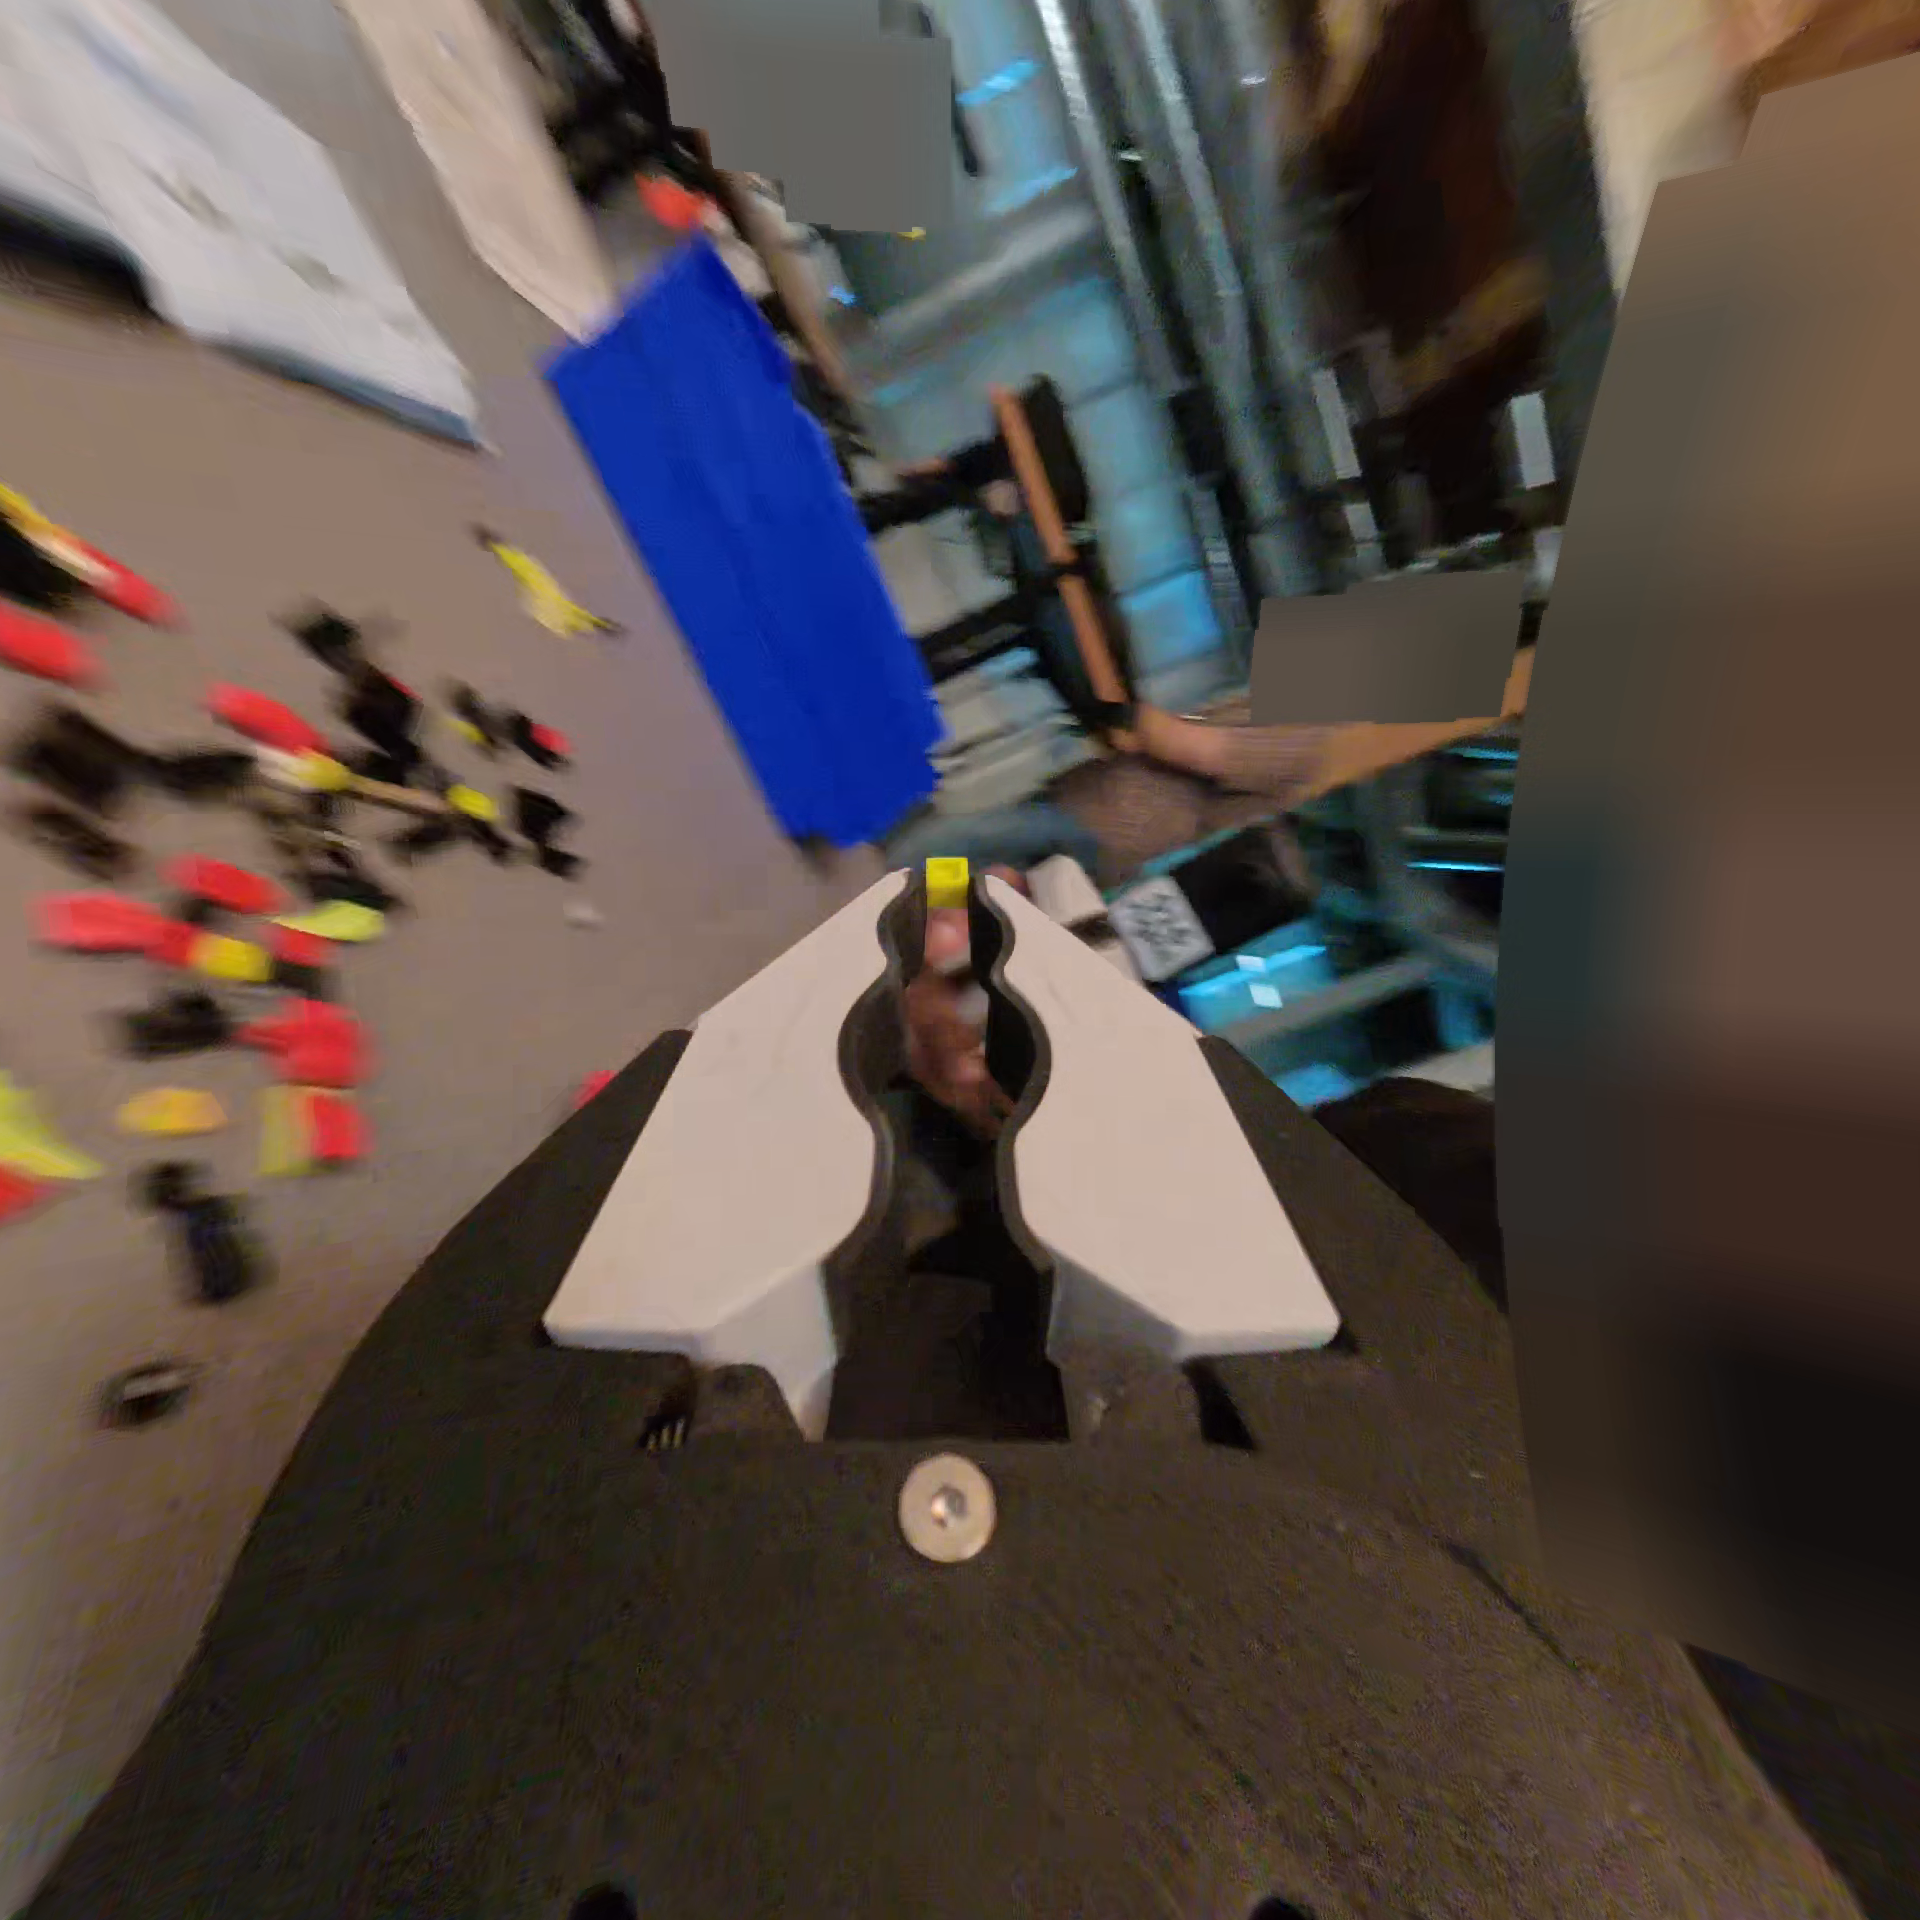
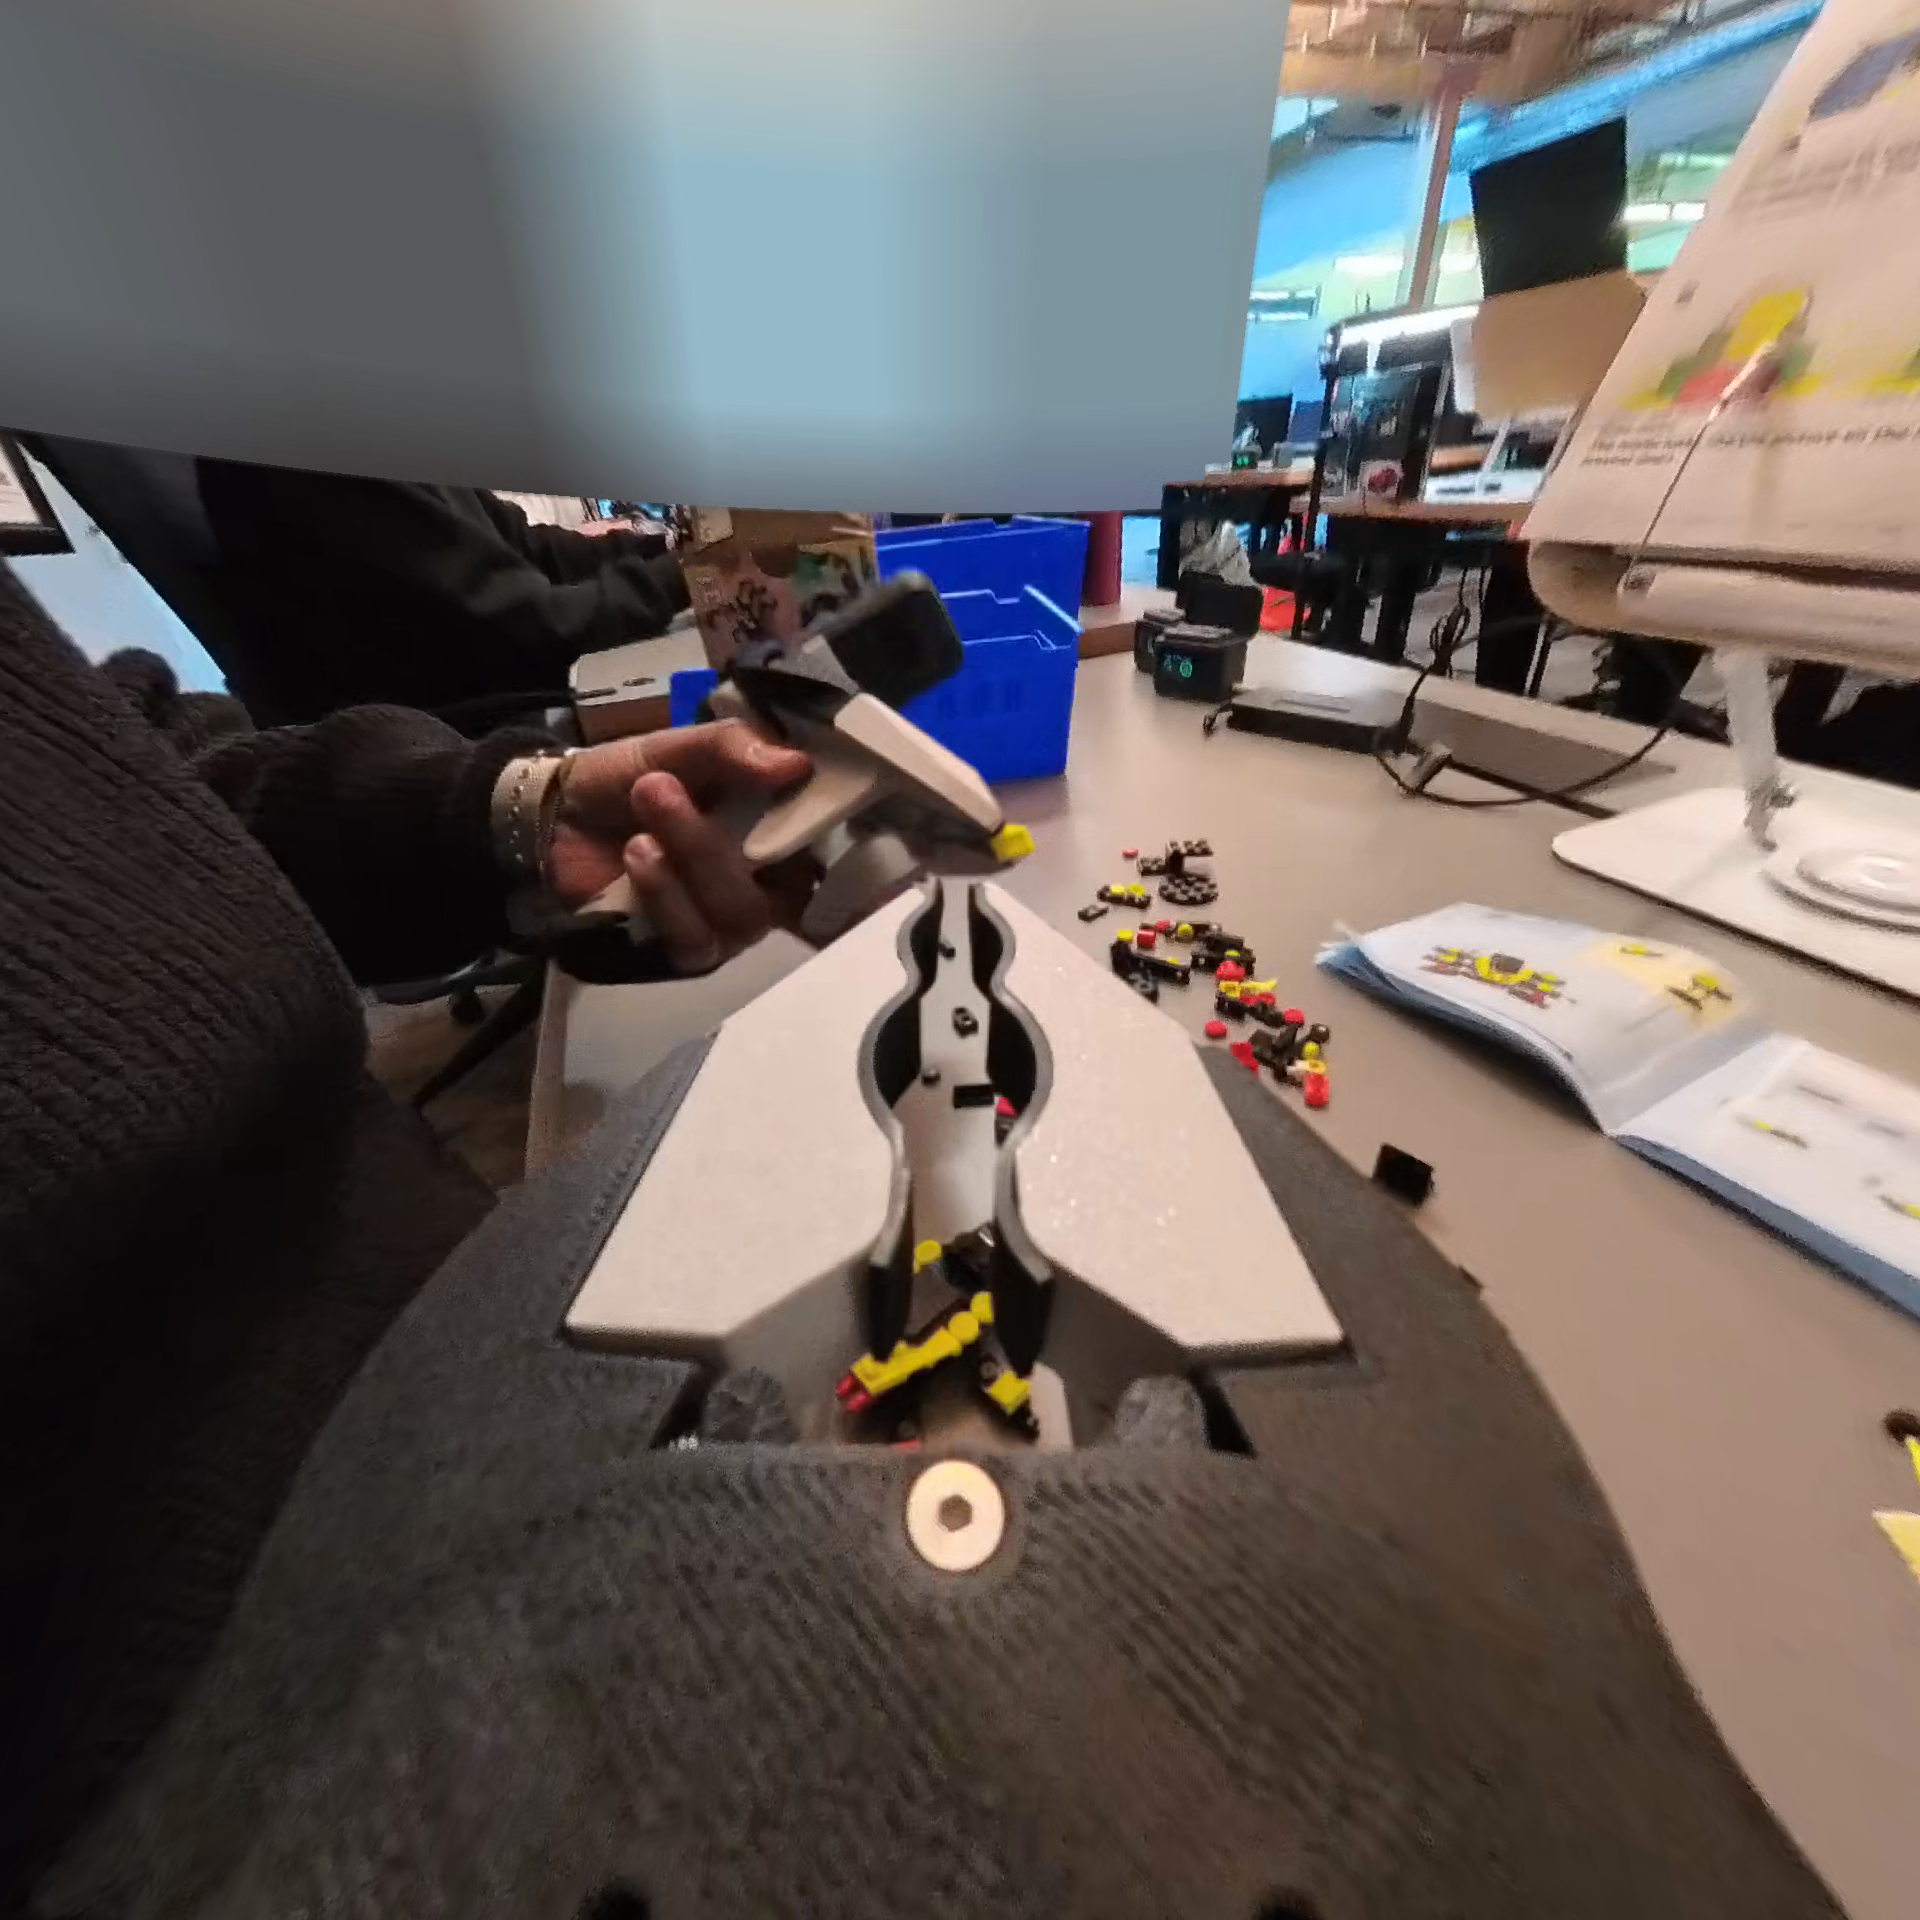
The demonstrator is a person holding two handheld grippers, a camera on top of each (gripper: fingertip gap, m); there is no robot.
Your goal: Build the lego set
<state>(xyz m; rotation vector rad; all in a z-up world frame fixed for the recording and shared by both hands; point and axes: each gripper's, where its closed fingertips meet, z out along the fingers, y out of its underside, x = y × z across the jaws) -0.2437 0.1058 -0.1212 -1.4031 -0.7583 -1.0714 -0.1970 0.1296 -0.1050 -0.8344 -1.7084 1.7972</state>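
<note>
Aloft, our left gripper (image 1: 948, 883) pinches a small yellow brick (image 1: 947, 881) at its tips; our right gripper (image 2: 954, 894) — jaws nearly together, empty — hovers above loose lego pieces (image 2: 1221, 971) at two o'clock.

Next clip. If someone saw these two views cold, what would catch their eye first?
Probably the small yellow brick pinched at the tips of the left gripper, held in the air above the table edge. Next, the scatter of red, yellow and black lego pieces on the grey table, beside an open instruction booklet. The bright blue bin at the table's far side also stands out.
</note>
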